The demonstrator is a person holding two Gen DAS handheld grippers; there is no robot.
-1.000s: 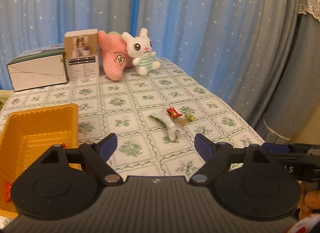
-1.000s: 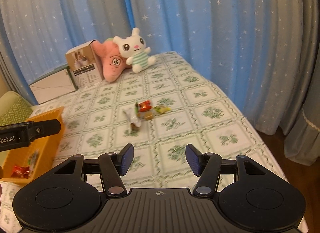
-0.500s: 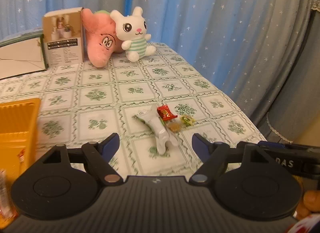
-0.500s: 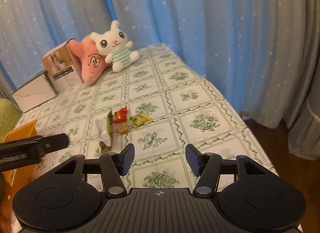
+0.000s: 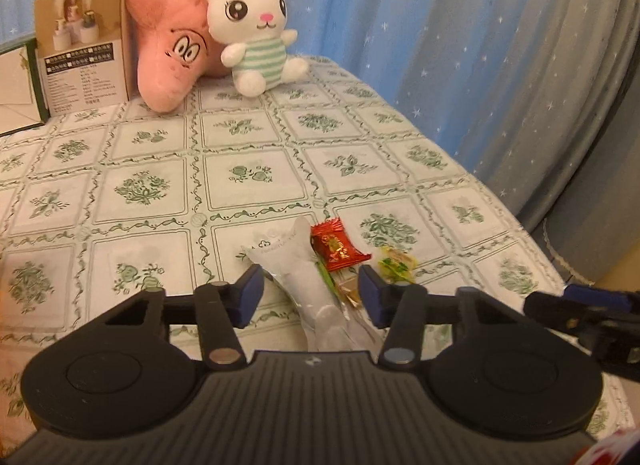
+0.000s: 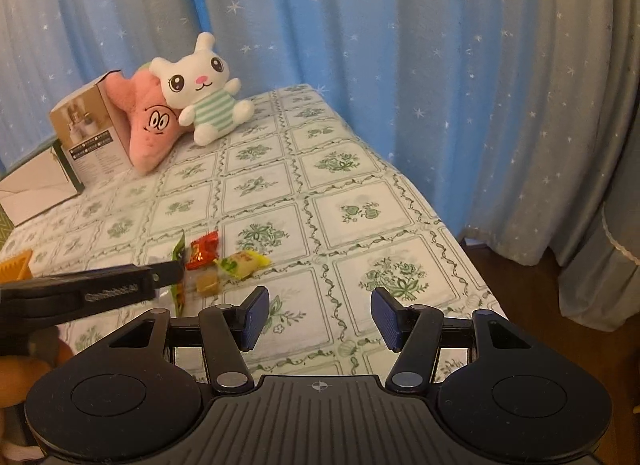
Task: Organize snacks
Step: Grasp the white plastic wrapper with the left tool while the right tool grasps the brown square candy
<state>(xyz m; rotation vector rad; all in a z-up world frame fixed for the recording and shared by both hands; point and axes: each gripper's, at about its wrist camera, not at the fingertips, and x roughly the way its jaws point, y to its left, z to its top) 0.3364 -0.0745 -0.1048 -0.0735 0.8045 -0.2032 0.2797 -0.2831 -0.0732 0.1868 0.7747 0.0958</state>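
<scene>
Straddling the white snack pouch (image 5: pixel 298 265), the left hand-held gripper (image 5: pixel 310 295) is released, nothing held. Snacks lie clustered mid-desk (image 5: pixel 160 169): pouch touches red candy (image 5: pixel 336 247); yellow-green candy (image 5: pixel 396 263) just beside. Risk: closing may pinch 2 wrappers or slip on film. Right hand-held gripper (image 6: pixel 318 319) released, idle. Writing on box (image 5: pixel 82 53) & wrappers unreadable.

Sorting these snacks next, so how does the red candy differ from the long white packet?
The red candy is small with twisted ends; the white packet is much longer and pale. The packet lies between the open left gripper fingers; the candy sits just beyond. Both lie flat on the tablecloth.
</scene>
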